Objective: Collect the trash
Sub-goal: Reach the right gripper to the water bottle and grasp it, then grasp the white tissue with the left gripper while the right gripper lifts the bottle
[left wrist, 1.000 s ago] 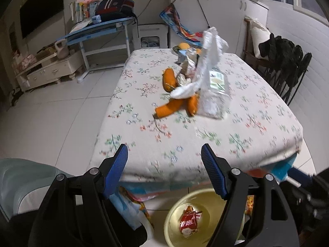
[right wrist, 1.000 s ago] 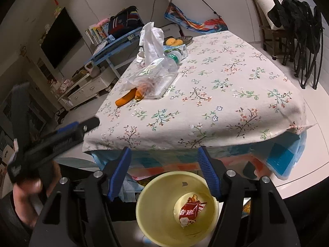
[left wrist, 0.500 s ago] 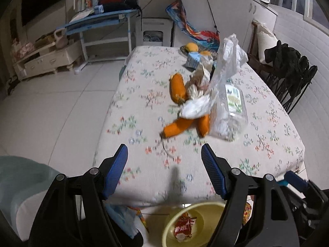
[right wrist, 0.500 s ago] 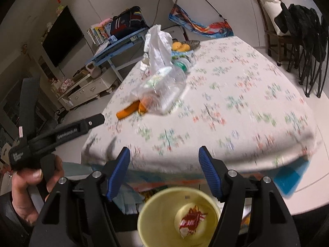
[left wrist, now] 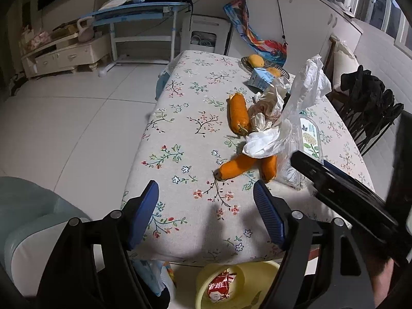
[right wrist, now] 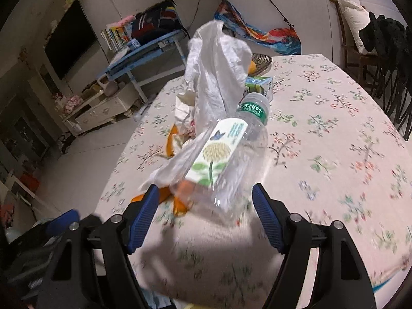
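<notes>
On the floral tablecloth [left wrist: 185,118] lies a trash heap: a clear plastic bottle [right wrist: 226,154] [left wrist: 309,139] on its side, a white plastic bag [right wrist: 219,77] [left wrist: 306,82], crumpled paper and orange pieces [left wrist: 238,113]. My right gripper [right wrist: 205,187] is low over the table, its jaws opening. The bottle's base sits just at its fingertips and the pads do not press on it. Hovering over the near table edge, my left gripper [left wrist: 205,184] is open and empty, short of the orange pieces. A yellow basin [left wrist: 252,273] below the edge holds a red wrapper [left wrist: 219,285].
A blue-and-white carton [left wrist: 261,79] and a basket of fruit [left wrist: 255,60] stand at the table's far end. Chairs draped in black clothing [left wrist: 368,95] line the right side. A teal seat [left wrist: 31,219] is at lower left, and a blue desk [left wrist: 144,13] beyond on the tiled floor.
Both grippers moved forward from above the yellow basin to over the table. The right one travelled further, up to the bottle, and its jaws spread a little.
</notes>
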A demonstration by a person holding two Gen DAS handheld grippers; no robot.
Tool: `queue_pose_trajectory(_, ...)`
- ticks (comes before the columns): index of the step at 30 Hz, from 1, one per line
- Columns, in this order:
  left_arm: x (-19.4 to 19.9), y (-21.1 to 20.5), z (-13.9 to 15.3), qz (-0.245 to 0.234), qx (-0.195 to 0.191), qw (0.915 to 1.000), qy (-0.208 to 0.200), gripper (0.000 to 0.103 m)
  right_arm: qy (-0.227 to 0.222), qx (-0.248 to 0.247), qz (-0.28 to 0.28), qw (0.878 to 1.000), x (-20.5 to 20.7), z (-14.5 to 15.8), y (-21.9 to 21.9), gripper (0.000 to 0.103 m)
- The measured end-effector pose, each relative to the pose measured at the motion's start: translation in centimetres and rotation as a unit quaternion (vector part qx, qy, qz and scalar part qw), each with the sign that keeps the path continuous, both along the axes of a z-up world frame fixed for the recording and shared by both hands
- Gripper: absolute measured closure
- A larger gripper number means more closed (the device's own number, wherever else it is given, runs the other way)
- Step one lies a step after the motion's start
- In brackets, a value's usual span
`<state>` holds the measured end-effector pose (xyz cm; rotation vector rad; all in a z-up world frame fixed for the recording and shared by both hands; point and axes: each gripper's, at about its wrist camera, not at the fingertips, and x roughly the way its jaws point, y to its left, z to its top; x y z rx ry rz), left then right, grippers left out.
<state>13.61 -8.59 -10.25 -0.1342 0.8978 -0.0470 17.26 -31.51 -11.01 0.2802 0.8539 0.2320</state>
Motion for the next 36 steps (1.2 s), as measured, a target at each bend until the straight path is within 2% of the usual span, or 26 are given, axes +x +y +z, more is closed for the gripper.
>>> queue_pose_trajectory(4, 0.5, -0.7, -0.1, -0.011, -0.001, 0.9999, 0.005, 0.03, 0.011, -0.017, -0.005, 1.0, 0.7, -0.3, -1.0, 0.032)
queue_pose_trajectory(7, 1.1, -1.8, -0.2, -0.027, 0.007, 0.9996, 0.007, 0.03, 0.023, -0.024, 0.001, 0.999, 0.5, -0.4, -2.9, 0.04)
queue_pose_trajectory(12, 2.8, -4.2, -0.1, -0.061, 0.03, 0.9977, 0.0, 0.029, 0.042, -0.035, -0.003, 0.998, -0.3, 0.0, -5.9, 0.046)
queue_pose_trajectory(18, 5.9, -6.5, -0.6, -0.077, 0.049, 0.9958, 0.009, 0.029, 0.061, -0.022, -0.007, 0.998, -1.8, -0.3, -7.8, 0.045)
queue_pose_trajectory(23, 8.4, -6.8, -1.5, -0.065, 0.033, 0.9969, 0.028, 0.031, 0.057, -0.007, -0.024, 0.998, -1.1, -0.6, -8.2, 0.036)
queue_pose_trajectory(25, 9.1, -6.7, -2.0, -0.063, 0.017, 0.997, 0.041, 0.042, 0.053, -0.007, -0.029, 0.998, -0.9, -0.5, -8.3, 0.035)
queue_pose_trajectory(27, 9.6, -6.5, -2.5, -0.065, 0.003, 0.9964, 0.055, 0.067, 0.048, -0.013, -0.031, 0.998, -0.6, -0.5, -8.2, 0.035)
queue_pose_trajectory(29, 9.7, -6.5, -2.9, -0.069, -0.011, 0.9956, 0.062, 0.081, 0.046, -0.023, -0.027, 0.998, -0.4, -0.7, -7.8, 0.037)
queue_pose_trajectory(32, 9.4, -6.6, -2.4, -0.076, -0.012, 0.9957, 0.05, 0.092, 0.05, -0.022, -0.017, 0.998, -0.5, -0.8, -7.6, 0.044)
queue_pose_trajectory(36, 8.2, -5.6, -0.6, -0.08, -0.054, 0.9952, 0.018, 0.095, 0.046, 0.009, -0.024, 0.999, -1.1, -0.4, -8.7, 0.046)
